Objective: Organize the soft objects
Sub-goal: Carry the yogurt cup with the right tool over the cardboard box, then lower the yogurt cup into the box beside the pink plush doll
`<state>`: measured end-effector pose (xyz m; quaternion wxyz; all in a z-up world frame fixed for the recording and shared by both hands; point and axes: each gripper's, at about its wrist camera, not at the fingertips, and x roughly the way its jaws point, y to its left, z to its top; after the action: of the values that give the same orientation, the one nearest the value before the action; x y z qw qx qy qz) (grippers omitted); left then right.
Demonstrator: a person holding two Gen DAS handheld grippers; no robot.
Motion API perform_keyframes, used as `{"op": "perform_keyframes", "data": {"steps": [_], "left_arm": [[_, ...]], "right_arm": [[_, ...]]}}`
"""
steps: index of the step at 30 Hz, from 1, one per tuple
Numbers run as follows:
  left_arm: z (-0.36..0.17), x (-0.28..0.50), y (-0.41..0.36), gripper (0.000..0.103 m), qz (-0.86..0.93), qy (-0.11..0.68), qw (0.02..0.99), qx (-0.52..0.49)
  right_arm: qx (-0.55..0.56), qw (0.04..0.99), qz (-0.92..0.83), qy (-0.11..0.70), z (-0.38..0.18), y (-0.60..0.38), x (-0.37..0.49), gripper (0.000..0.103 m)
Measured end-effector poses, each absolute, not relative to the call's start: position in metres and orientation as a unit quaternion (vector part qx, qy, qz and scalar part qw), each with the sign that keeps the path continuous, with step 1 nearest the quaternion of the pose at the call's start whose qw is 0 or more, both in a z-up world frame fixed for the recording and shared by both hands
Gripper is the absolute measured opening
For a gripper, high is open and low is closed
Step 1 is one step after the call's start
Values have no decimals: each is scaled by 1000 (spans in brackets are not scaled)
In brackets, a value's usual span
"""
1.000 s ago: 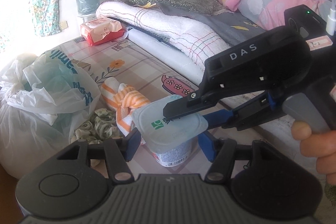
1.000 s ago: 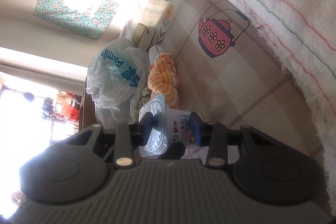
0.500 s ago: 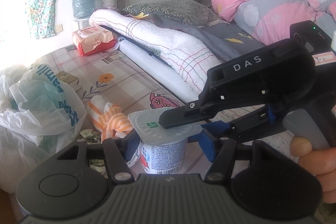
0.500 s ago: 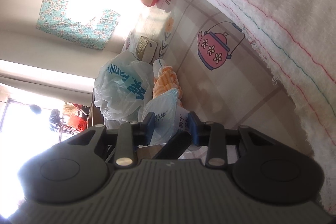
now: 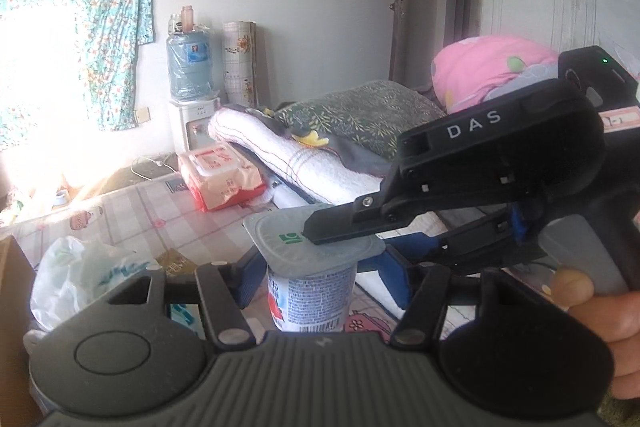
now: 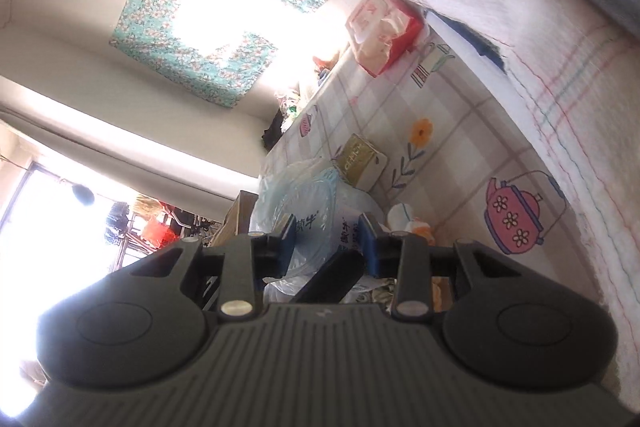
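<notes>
I saw the bed [image 5: 188, 223] under a smooth, checked sheet printed with flowers and a pink teapot [image 6: 516, 215]. Along its far side lay a thick, fluffy white blanket [image 5: 320, 167] with thin coloured lines, and beyond it a pink quilt [image 5: 488, 67] bulged softly. A crinkled, translucent plastic bag [image 5: 76, 275] with teal lettering slumped at the bed's near edge. Further back stood a red and white tissue pack [image 5: 220, 179], soft-sided with a flat lid.

The yogurt cup [image 5: 310, 297] was lifted clear of the sheet, between both pairs of tongs. It stood upright, its long axis vertical, its foil lid [image 5: 316, 243] facing up. The cup was a tapered plastic tub with a printed blue and white wall; the lid was matte, silvery, roughly square with rounded corners.

My left tongs [image 5: 320, 281] were clenched on the cup's sides, the blue pads against its wall. My right tongs [image 6: 328, 241] came in from the right and gripped the lid's edge, one black finger [image 5: 344, 227] lying flat on the foil, the other beneath the rim.
</notes>
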<state>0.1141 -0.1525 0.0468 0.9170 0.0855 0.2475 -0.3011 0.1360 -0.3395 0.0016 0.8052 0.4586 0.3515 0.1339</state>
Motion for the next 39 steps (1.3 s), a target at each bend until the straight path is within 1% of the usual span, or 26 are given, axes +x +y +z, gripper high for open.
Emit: {"op": "perform_keyframes", "data": {"steps": [5, 9, 13, 16, 21, 29, 34, 39], "left_arm": [[78, 121, -109, 62, -238, 224, 943, 59], [98, 119, -59, 62, -179, 218, 958, 53], [109, 110, -5, 62, -125, 228, 964, 52], [109, 101, 36, 62, -90, 247, 963, 52], [97, 87, 108, 62, -42, 319, 946, 26], [44, 83, 190, 62, -9, 452, 892, -18], [14, 87, 218, 62, -16, 518, 853, -62], [-4, 92, 228, 62, -18, 552, 830, -86]], "right_arm": [[427, 812, 186, 352, 38, -300, 177, 34], [402, 805, 247, 360, 59, -246, 206, 36], [380, 785, 308, 379, 71, -178, 228, 36], [366, 764, 345, 404, 69, -122, 238, 37], [340, 715, 386, 473, 50, -32, 243, 37], [275, 646, 386, 599, -7, 72, 230, 42], [239, 619, 360, 656, -42, 106, 221, 43], [220, 607, 342, 682, -61, 125, 216, 48]]}}
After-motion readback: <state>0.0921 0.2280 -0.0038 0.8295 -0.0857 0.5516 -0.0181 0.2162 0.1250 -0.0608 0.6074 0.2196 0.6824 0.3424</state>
